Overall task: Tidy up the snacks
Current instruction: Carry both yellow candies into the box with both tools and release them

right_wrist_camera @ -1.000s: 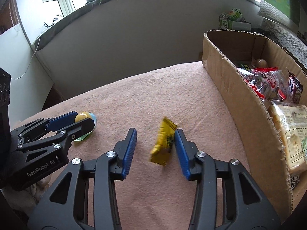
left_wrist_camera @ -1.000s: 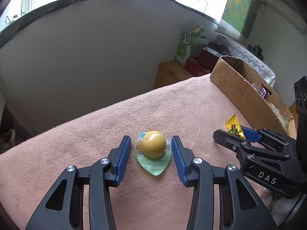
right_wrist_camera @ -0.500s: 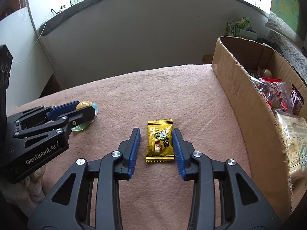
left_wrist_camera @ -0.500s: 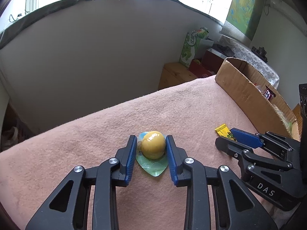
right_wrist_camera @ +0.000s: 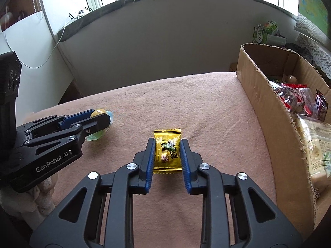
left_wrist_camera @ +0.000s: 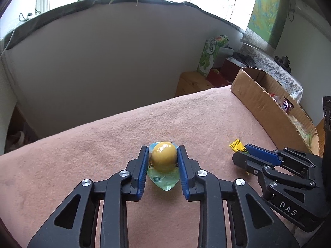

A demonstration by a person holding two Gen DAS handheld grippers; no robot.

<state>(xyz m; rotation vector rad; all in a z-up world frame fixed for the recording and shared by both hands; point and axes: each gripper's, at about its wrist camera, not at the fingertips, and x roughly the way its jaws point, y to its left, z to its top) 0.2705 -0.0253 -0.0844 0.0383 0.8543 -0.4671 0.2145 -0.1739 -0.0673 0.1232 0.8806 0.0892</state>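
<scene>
A yellow jelly cup (left_wrist_camera: pixel 163 158) with a green-blue foil rim lies on the pink blanket (left_wrist_camera: pixel 103 144). My left gripper (left_wrist_camera: pixel 162 153) is shut on it, both blue pads touching its dome. It also shows in the right wrist view (right_wrist_camera: pixel 99 112), partly hidden by the left gripper (right_wrist_camera: pixel 103 117). A yellow candy packet (right_wrist_camera: pixel 168 151) lies flat on the blanket. My right gripper (right_wrist_camera: pixel 167 144) is shut on it, pads against both long edges. In the left wrist view only the packet's corner (left_wrist_camera: pixel 236 145) shows beyond the right gripper (left_wrist_camera: pixel 242 155).
An open cardboard box (right_wrist_camera: pixel 260 111) stands at the right edge of the blanket, holding several wrapped snacks (right_wrist_camera: pixel 293 97). It also shows in the left wrist view (left_wrist_camera: pixel 266 111). A green carton (left_wrist_camera: pixel 211 55) and wooden cabinet sit beyond the bed, by a grey wall.
Both grippers have closed: the left onto the jelly cup, the right onto the yellow packet, which went from tilted up against one finger to lying flat. Both moved slightly forward.
</scene>
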